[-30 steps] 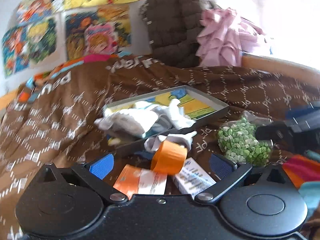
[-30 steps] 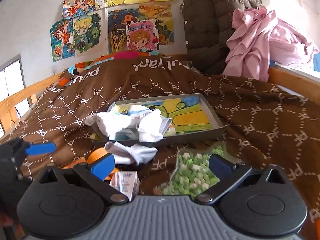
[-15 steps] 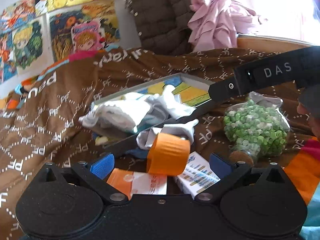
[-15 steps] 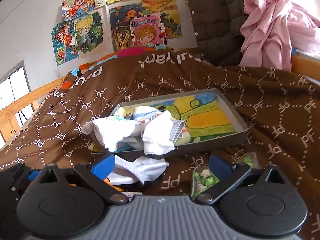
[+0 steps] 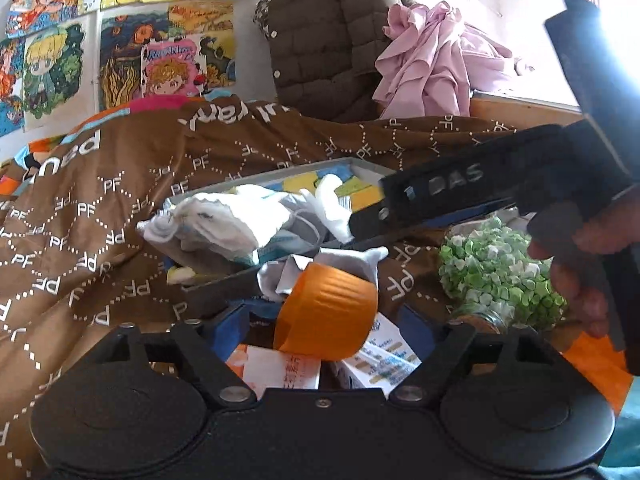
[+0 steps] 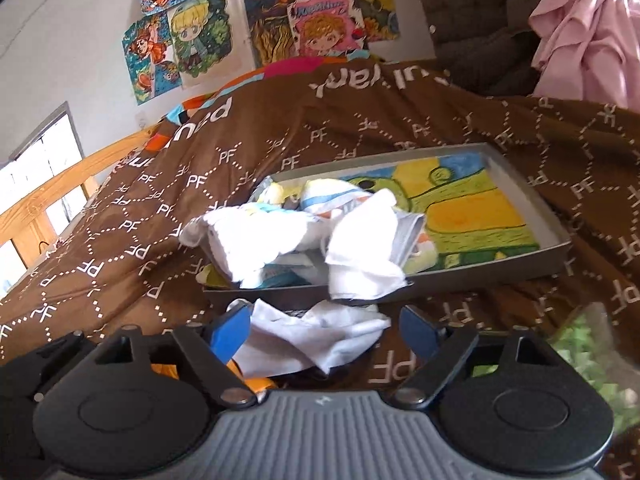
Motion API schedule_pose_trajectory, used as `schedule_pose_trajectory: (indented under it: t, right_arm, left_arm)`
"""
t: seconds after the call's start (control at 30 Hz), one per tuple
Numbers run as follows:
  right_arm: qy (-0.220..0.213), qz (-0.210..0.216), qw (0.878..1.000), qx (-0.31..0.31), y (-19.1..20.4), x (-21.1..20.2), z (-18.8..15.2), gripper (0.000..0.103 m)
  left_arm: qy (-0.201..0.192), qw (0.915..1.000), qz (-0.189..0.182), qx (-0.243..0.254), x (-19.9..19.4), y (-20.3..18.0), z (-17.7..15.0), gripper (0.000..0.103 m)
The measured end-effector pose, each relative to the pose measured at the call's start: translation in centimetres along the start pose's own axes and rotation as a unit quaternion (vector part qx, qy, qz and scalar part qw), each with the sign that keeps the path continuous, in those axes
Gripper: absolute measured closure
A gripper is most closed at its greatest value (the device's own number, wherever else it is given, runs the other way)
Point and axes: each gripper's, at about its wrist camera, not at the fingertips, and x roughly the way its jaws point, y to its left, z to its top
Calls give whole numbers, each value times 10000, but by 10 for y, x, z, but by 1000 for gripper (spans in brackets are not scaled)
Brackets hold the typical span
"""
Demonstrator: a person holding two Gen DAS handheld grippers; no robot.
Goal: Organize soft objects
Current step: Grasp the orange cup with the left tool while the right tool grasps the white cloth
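Note:
A grey tray [image 6: 480,276] with a painted bottom lies on the brown quilt and holds a heap of white socks [image 6: 280,236], which also shows in the left wrist view [image 5: 224,224]. In front of the tray lies a loose white sock [image 6: 316,340]. My right gripper [image 6: 322,332] straddles it, jaws closing, with the pads not pressing on it. My left gripper [image 5: 322,326] is low over an orange ribbed cap [image 5: 328,316], jaws closing, pads clear of it. The black side bar [image 5: 460,188] of the right-hand tool crosses the left wrist view.
A clear bag of green and white pieces [image 5: 500,276] lies right of the cap. An orange-white box [image 5: 280,368] and a white box [image 5: 380,356] lie under the left gripper. A brown jacket [image 5: 328,40] and pink garment [image 5: 432,64] hang behind. A wooden bed rail [image 6: 60,184] is far left.
The right gripper swung left from the green bag to the loose white sock, and its side bar now crosses the left view. Both grippers' jaws have narrowed. The left gripper sank slightly toward the cap.

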Motion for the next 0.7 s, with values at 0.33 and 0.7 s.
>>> schedule_pose_trajectory:
  t: [0.33,0.7]
  right_arm:
    - [281,156,9991,287,0,15,-4,24]
    - [437,106,9980,434,-2,19,-12,48]
  left_arm:
    - [47,9997,-39,215,4,-2,-1,46]
    - [104,9990,-56,424,3,-5,-2,58]
